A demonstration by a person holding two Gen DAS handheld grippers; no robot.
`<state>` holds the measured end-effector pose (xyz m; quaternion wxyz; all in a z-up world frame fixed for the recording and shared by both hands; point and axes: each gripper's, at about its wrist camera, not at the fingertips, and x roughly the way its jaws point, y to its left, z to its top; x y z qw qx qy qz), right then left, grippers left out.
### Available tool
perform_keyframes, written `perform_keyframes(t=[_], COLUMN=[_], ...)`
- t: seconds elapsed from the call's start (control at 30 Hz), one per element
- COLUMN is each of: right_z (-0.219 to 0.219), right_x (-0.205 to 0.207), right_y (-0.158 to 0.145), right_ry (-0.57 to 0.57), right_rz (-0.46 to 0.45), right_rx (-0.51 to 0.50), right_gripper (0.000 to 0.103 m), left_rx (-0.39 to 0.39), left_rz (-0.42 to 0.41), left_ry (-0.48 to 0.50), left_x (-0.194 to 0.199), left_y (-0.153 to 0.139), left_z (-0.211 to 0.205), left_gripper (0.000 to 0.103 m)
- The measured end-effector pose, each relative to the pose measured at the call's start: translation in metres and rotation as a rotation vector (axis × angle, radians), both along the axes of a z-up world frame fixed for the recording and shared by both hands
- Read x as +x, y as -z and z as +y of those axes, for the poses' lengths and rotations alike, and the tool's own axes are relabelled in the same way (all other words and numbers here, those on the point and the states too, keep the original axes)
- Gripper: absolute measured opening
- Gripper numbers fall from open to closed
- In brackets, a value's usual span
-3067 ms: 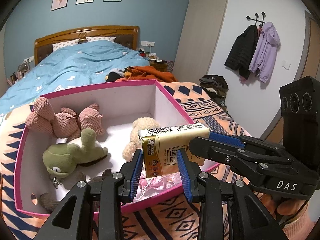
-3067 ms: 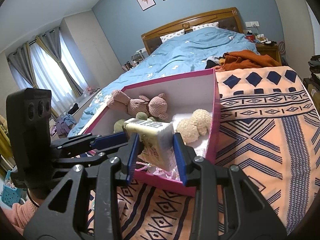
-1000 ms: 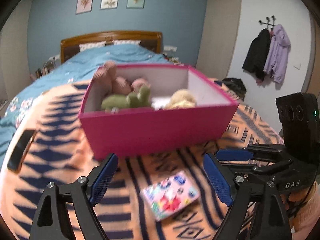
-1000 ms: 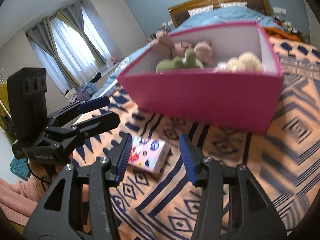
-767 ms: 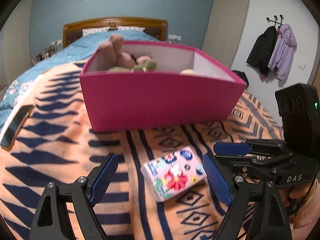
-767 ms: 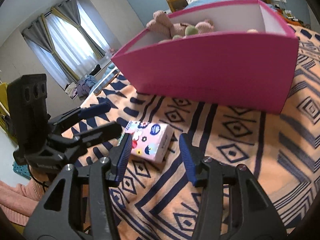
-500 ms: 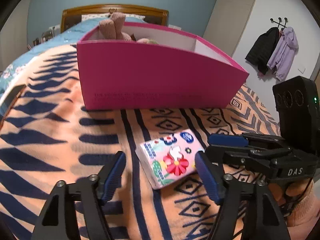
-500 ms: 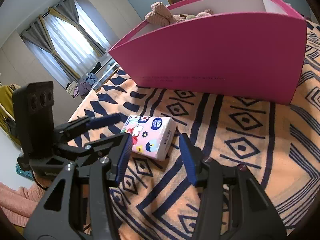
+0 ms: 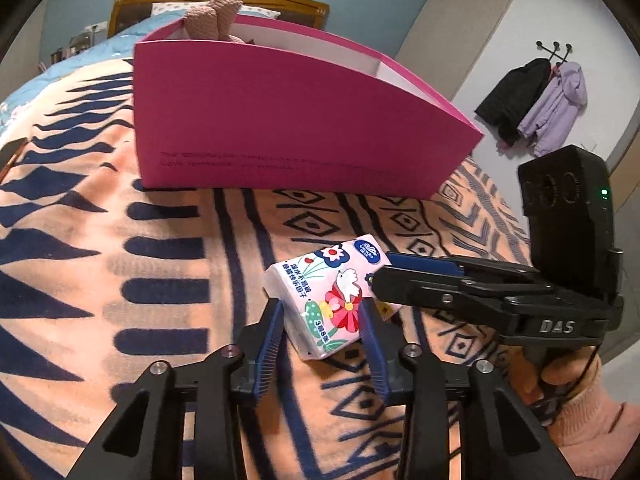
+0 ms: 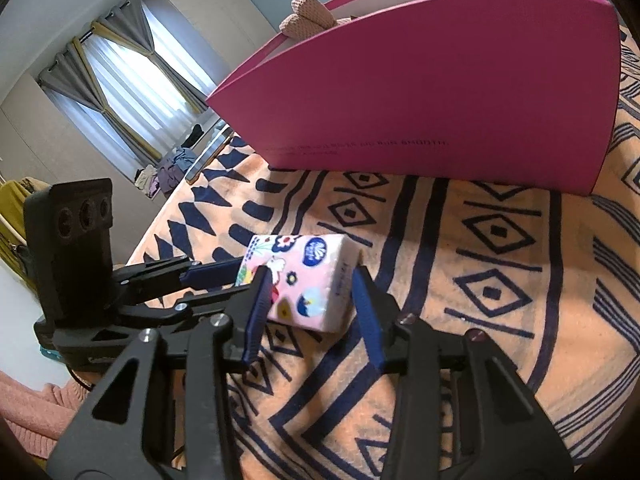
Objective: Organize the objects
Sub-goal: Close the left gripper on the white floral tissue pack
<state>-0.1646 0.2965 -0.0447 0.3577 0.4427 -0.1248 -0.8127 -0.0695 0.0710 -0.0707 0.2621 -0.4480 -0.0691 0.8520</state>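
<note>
A pink flowered tissue pack (image 9: 332, 296) (image 10: 308, 276) lies flat on the orange patterned blanket (image 9: 120, 280), in front of the pink box (image 9: 280, 120) (image 10: 440, 80). My left gripper (image 9: 320, 312) (image 10: 236, 280) is closing from the near side, and its blue pads touch both flanks of the pack. My right gripper (image 10: 308, 280) (image 9: 380, 269) is closing too, coming from the pack's other end; the pack fills the gap between its pads. The pack rests on the blanket. A pink plush toy (image 9: 216, 16) (image 10: 308, 20) sticks up over the box's rim.
The box's tall front wall stands just beyond the pack. A hand in a pink sleeve (image 9: 580, 412) holds the right gripper. Coats (image 9: 532, 104) hang on the far wall, a curtained window (image 10: 132, 92) is to the left, and a phone-like slab (image 10: 208, 152) lies at the blanket's edge.
Both grippers have come down to the blanket and up to the flowered pack. The left jaws went from wide open to narrow around it. The right jaws narrowed slightly.
</note>
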Motion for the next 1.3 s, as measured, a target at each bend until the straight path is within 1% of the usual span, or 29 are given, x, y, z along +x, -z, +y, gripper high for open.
perform_keyframes(t=[0.07, 0.2, 0.43, 0.73, 0.8, 1.07, 1.3], right_z=[0.002, 0.010, 0.029, 0.034, 0.031, 0.030, 0.032], right_x=[0.000, 0.001, 0.009, 0.009, 0.007, 0.003, 0.007], right_y=[0.000, 0.002, 0.003, 0.005, 0.005, 0.006, 0.005], right_ry=[0.006, 0.026, 0.049, 0.061, 0.056, 0.057, 0.061], right_rz=[-0.003, -0.011, -0.030, -0.037, -0.036, -0.041, -0.034], right_rx=[-0.001, -0.007, -0.019, -0.021, -0.024, -0.026, -0.024], right_gripper=[0.040, 0.038, 0.038, 0.038, 0.038, 0.038, 0.038], left_rx=[-0.010, 0.001, -0.007, 0.002, 0.014, 0.029, 0.025], left_rz=[0.004, 0.005, 0.013, -0.003, -0.017, -0.031, -0.028], left_ry=[0.003, 0.019, 0.060, 0.052, 0.053, 0.046, 0.050], left_x=[0.001, 0.002, 0.007, 0.006, 0.004, 0.003, 0.004], left_y=[0.000, -0.003, -0.004, -0.002, 0.000, 0.002, 0.000], left_z=[0.005, 0.010, 0.023, 0.021, 0.020, 0.018, 0.017], left_gripper=[0.038, 0.038, 0.038, 0.038, 0.029, 0.028, 0.028])
